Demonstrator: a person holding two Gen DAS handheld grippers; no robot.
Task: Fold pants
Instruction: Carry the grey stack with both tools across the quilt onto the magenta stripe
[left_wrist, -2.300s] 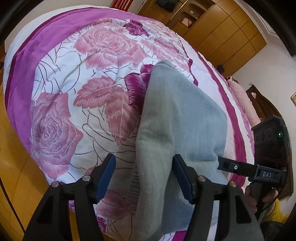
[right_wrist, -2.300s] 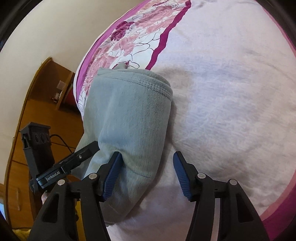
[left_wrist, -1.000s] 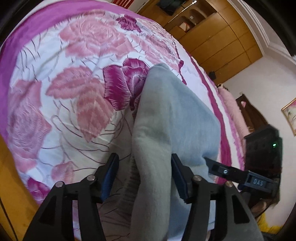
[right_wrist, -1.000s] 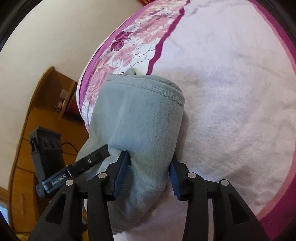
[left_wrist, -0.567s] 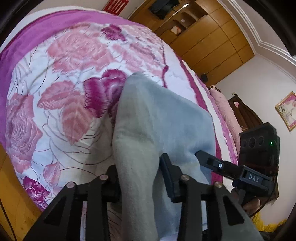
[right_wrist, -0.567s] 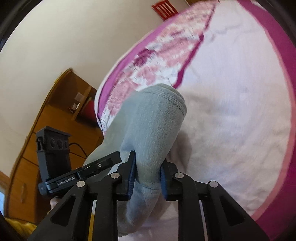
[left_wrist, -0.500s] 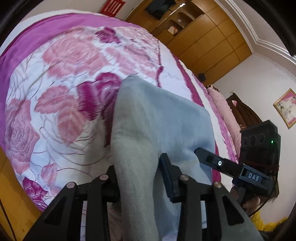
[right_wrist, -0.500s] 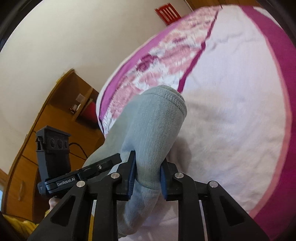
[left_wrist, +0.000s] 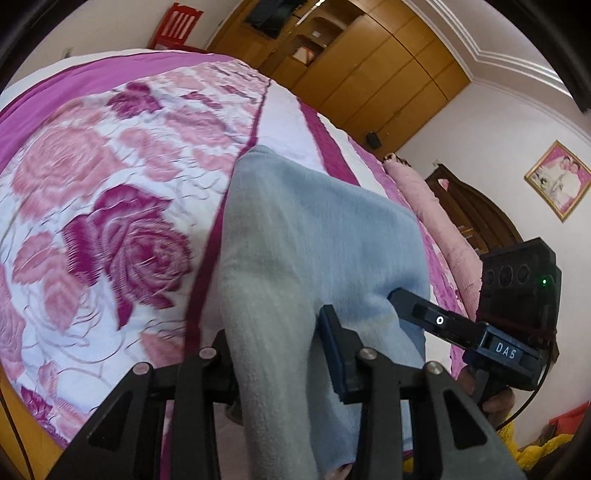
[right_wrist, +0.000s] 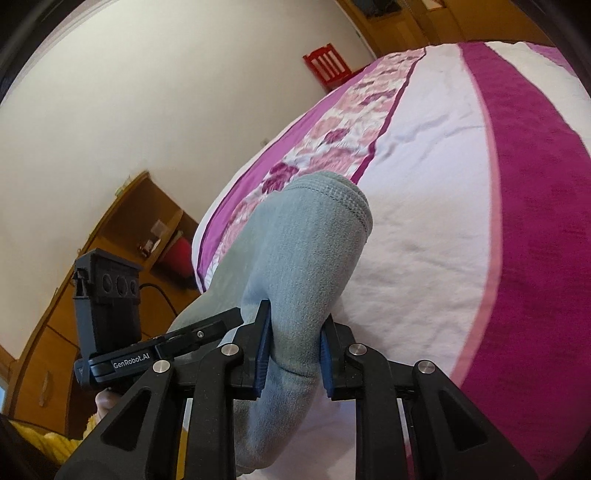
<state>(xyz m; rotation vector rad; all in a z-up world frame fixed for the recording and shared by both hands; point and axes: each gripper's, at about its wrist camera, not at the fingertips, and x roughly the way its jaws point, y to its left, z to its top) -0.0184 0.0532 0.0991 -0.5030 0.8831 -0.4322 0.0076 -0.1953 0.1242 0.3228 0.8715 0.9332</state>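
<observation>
The grey fleece pants (left_wrist: 295, 251) are lifted at their near edge off the bed, and the far part still rests on the cover. My left gripper (left_wrist: 275, 354) is shut on a thick fold of the pants at the left end. In the right wrist view the pants (right_wrist: 295, 258) show a stitched hem at the top, and my right gripper (right_wrist: 293, 343) is shut on the fabric below it. Each gripper shows in the other's view: the right one (left_wrist: 480, 332) at right, the left one (right_wrist: 122, 332) at left, both held by a hand.
The bed carries a rose-patterned cover (left_wrist: 110, 229) with magenta stripes (right_wrist: 535, 221) and a white plain band. A pink pillow (left_wrist: 436, 214) lies at the far side. Wooden wardrobes (left_wrist: 369, 74), a red chair (right_wrist: 327, 66) and a wooden shelf unit (right_wrist: 122, 229) stand around the bed.
Both grippers closed on the near edge of the pants, then rose and carried that edge up off the bed and forward. More of the room now shows above the bed.
</observation>
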